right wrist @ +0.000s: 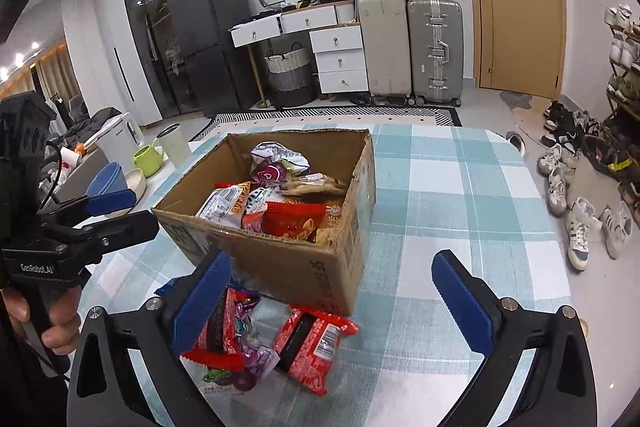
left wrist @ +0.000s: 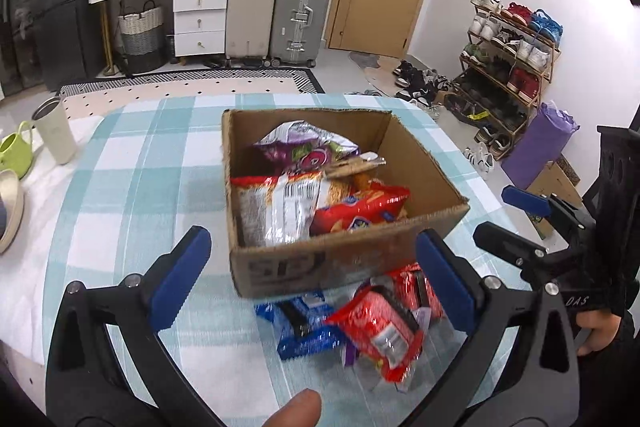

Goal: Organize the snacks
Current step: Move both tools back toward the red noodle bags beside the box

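- Both sets of jaws are wide open. Nothing is between the pads.
- Left gripper hangs over the near side of the box. It holds nothing.
- Right gripper hangs by the box's near corner. It holds nothing too.
- The box sits on the checked table. It is open on top.
- Many snacks are in the box already. There is a purple bag, a silver bag and a red bag.
- Some snacks are left on the table, just in front of the box. I see a blue pack and a red pack. Another red pack lies beside a clear candy bag.
- I think the job is more than half done. The last few packs need to go in.
- What could go wrong:
- The packs lie in a heap and touch. A grab could pinch two at once, and one could drop.
- The packs are flat and shiny. The pads could slip off.
- The box is light card. A bump from a gripper could push it away.
- The two grippers are close. They could knock each other if both go for the same heap.
- A hard squeeze could crush the biscuits inside.
- The cup stands well away, so it looks safe.
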